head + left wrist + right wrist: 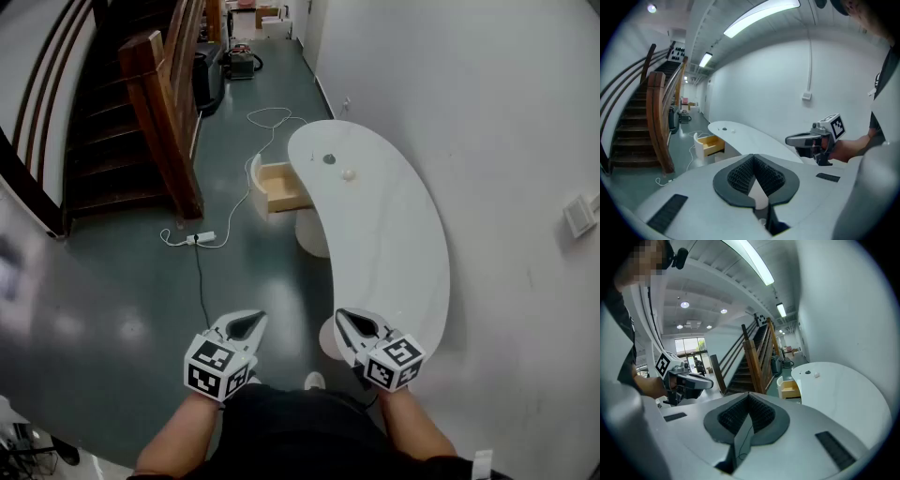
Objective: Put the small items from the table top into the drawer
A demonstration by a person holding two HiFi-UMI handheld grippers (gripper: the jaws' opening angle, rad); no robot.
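Your 2 claws, the left gripper and the right gripper, are each clenched tight on nothing, held side by side at the near end of the curved white table. A dark disc and a pale ball lie at the table's far end, well apart from both grippers. The open drawer juts out below that end.

No legible text, brand or number; only coded square markers on left tongs; right tongs.
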